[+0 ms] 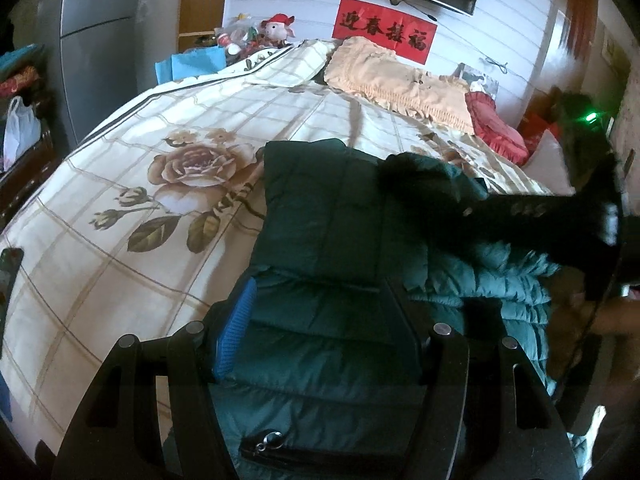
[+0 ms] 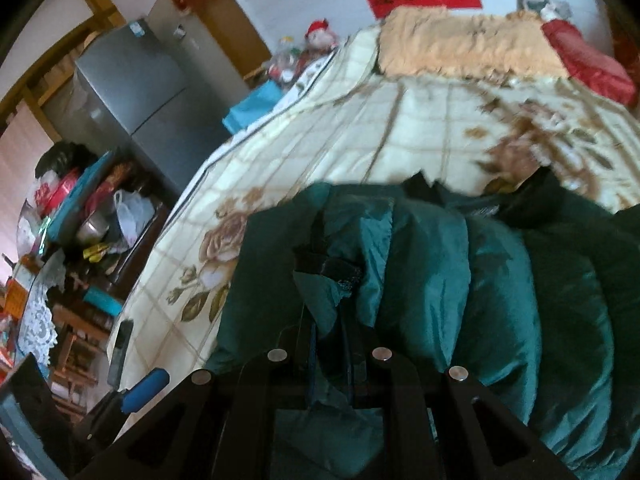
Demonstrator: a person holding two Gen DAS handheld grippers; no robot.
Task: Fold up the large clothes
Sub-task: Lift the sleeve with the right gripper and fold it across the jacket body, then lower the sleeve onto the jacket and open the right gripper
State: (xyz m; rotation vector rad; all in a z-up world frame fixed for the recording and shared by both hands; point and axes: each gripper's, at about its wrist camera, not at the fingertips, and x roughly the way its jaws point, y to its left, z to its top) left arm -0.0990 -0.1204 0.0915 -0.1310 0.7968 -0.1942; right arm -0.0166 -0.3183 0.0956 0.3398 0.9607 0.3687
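free: bare floral bedspread (image 1: 120, 208) left of green down jacket (image 1: 320, 220) | blocked right: jacket bulk plus black fur trim (image 1: 500, 208) | far: peach pillow (image 1: 400, 80), red cushion (image 1: 496, 128) at headboard | bed left edge: phone (image 2: 120, 344), cluttered shelf (image 2: 80, 216) beyond

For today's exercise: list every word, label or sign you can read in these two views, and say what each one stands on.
"迎春接福" in black characters on the red banner on the white wall behind the bed.
The same red banner in the right wrist view: characters too blurred to read.
Red packaging on the cluttered shelf: white marks, too small to read.
Sticker on the grey fridge: unreadable.
No readable text shows on the green jacket.
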